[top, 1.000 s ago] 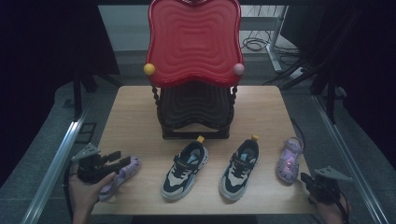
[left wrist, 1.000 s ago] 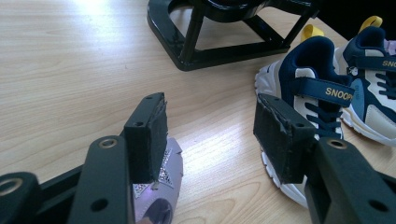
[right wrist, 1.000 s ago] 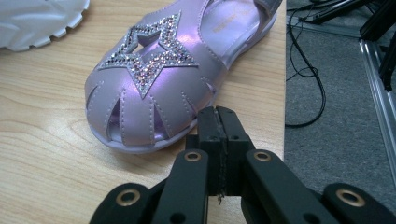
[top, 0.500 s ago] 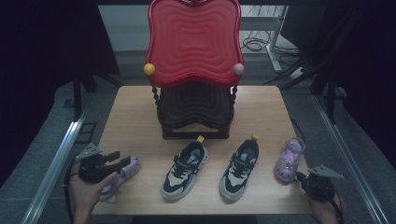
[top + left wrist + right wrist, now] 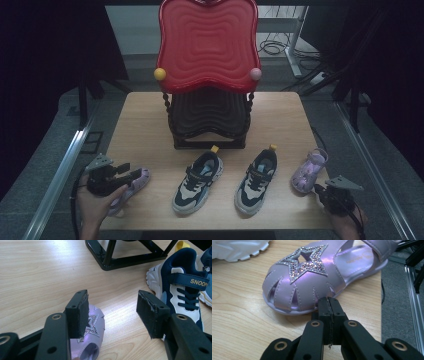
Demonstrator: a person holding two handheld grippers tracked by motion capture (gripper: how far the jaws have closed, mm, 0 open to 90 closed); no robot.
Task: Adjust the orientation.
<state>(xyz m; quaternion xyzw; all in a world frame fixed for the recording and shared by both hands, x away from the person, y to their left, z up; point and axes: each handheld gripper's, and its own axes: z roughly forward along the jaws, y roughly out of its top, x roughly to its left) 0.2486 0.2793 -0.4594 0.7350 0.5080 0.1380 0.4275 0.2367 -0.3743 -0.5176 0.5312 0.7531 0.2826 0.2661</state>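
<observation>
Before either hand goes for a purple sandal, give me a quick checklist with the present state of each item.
1. Left tongs open wide enough for a grab: ok, jaws stand apart.
2. Left sandal centred between those jaws: not ok, it sits under one jaw, off to the side.
3. Right tongs open: not ok, jaws are shut together.
4. Right tongs lined up with the right sandal: ok, tips are at its toe; whether they touch it, cannot tell.
5. Sneakers out of the way: ok, both lie between the sandals, apart from them.
6. Rack free to receive shoes: cannot tell.
</observation>
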